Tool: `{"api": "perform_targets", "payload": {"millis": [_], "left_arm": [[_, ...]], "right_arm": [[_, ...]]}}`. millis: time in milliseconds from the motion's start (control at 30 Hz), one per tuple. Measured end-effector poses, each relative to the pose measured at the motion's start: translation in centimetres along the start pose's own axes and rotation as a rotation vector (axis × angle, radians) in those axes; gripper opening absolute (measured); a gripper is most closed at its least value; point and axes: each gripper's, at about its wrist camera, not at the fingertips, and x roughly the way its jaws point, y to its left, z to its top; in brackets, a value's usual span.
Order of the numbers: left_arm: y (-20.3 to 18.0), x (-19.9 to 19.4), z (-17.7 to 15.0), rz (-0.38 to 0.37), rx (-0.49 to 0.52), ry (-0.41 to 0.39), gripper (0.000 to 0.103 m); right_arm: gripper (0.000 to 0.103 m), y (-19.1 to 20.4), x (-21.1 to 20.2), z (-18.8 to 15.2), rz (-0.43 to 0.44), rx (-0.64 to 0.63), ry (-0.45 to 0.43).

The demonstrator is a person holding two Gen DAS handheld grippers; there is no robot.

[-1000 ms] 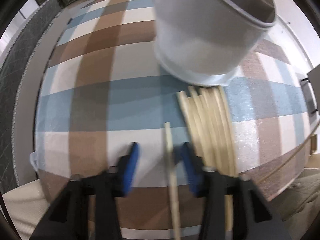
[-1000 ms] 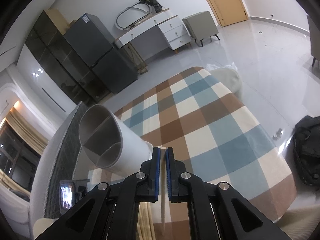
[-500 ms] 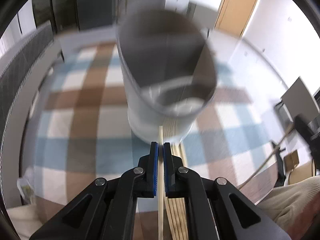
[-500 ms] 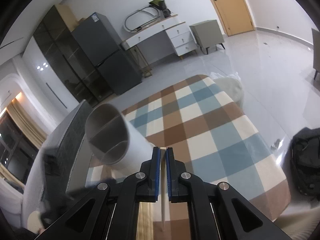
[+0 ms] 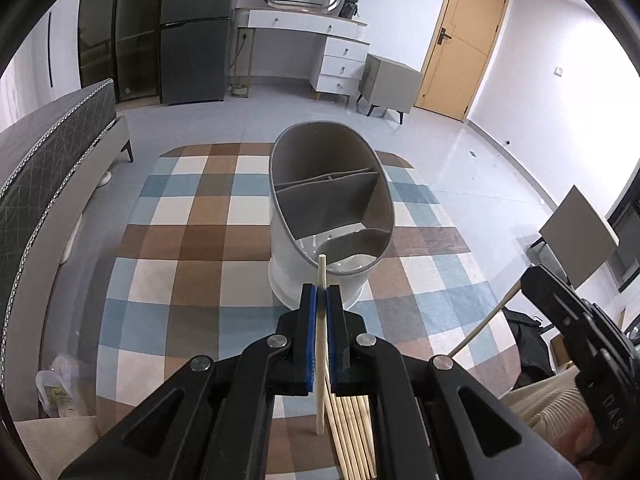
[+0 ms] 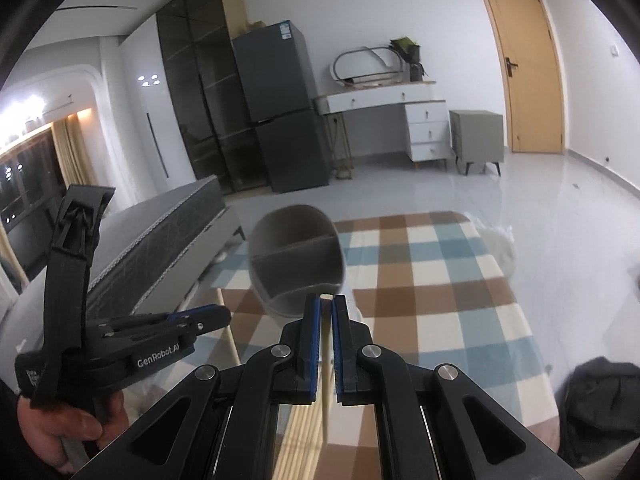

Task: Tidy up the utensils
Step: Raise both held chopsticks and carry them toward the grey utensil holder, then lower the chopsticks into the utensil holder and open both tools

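A grey-white utensil holder [image 5: 288, 236] with inner dividers stands on the checked tablecloth [image 5: 180, 240]. My left gripper [image 5: 321, 294] is shut on one pale wooden chopstick [image 5: 320, 344], whose tip reaches the holder's near rim. Several more chopsticks [image 5: 354, 432] lie on the cloth under the gripper. My right gripper [image 6: 326, 300] is shut on another chopstick [image 6: 327, 384], just short of the holder [image 6: 296, 252]. In the left wrist view the right gripper [image 5: 532, 280] hangs at the right. From the right wrist camera the left gripper [image 6: 224, 314] shows at the left, held by a hand [image 6: 56, 436].
A grey bed [image 5: 44, 152] runs along the table's left side. A plastic bag [image 5: 56, 388] lies at the near left corner. A black bag [image 6: 596, 400] sits on the floor to the right. A fridge [image 6: 280, 112], a white dresser [image 6: 400, 120] and a door [image 6: 524, 64] stand at the back.
The left gripper closed on a single chopstick and rose off the cloth, tilting up so the holder's opening shows. The right gripper rolled and shifted, its chopstick still gripped.
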Motion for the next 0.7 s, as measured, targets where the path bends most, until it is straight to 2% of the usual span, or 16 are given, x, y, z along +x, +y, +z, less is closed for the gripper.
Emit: {"api": "perform_targets", "payload": {"millis": [167,367,567,700], "left_arm": [[0.0,-1.4,0.2,-0.023,0.011,0.001,0.0],[-0.1,-3.5,1.9,-0.062,0.009,-0.04,0.0],[-0.5,-5.9,5.7,-0.105,0.009,-0.102,0.0],[0.0,-6.9,8.6,-0.121,-0.014,-0.134,0.0]], "right_arm": [[0.005,0.2,-0.3,0.7,0.008,0.01,-0.011],[0.005,0.4,-1.1,2.8,0.016,-0.004,-0.064],[0.005,0.0,-0.9,6.1,0.029,-0.012,-0.091],[0.005,0.0,-0.3,9.4,0.043,-0.039,-0.12]]}}
